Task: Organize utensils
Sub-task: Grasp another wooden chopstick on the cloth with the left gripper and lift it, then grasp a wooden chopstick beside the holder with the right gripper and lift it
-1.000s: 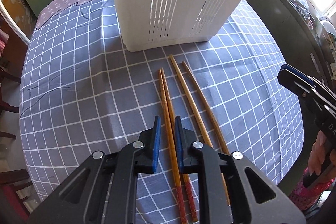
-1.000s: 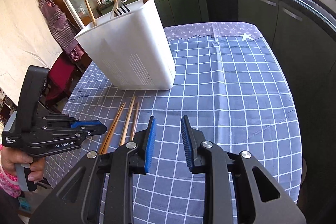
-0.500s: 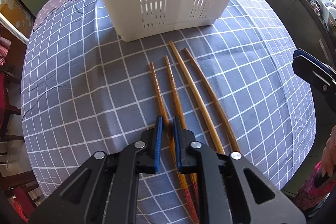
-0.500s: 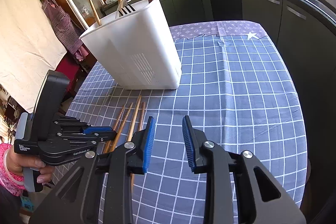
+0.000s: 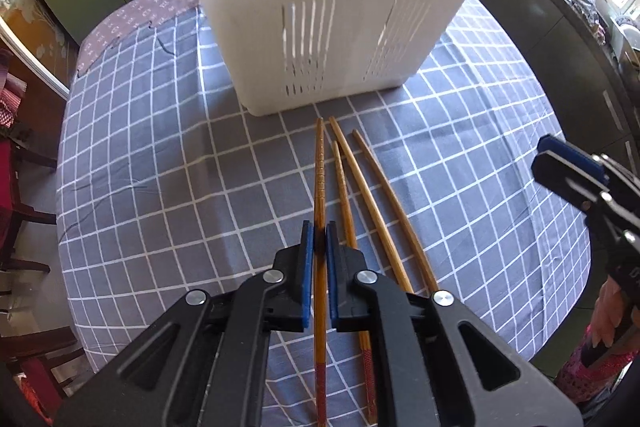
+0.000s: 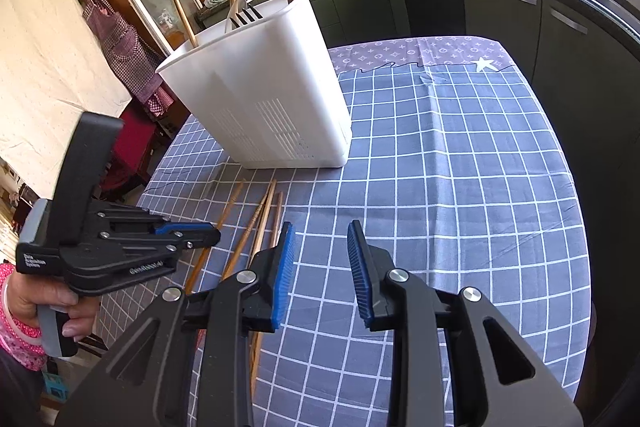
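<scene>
In the lower centre of the left wrist view, the left gripper (image 5: 317, 239) has just closed its blue pads on one chopstick (image 5: 319, 171), gripping it near mid-length, probably so it lifts without tipping. Three more chopsticks (image 5: 372, 203) lie beside it on the checked tablecloth (image 5: 160, 167), tips toward the white utensil holder (image 5: 336, 7) at the top of the frame, which already stands several sticks and a fork upright. The right gripper (image 6: 320, 259) hangs empty at the lower centre of its own view, jaws partly apart, likely waiting clear.
</scene>
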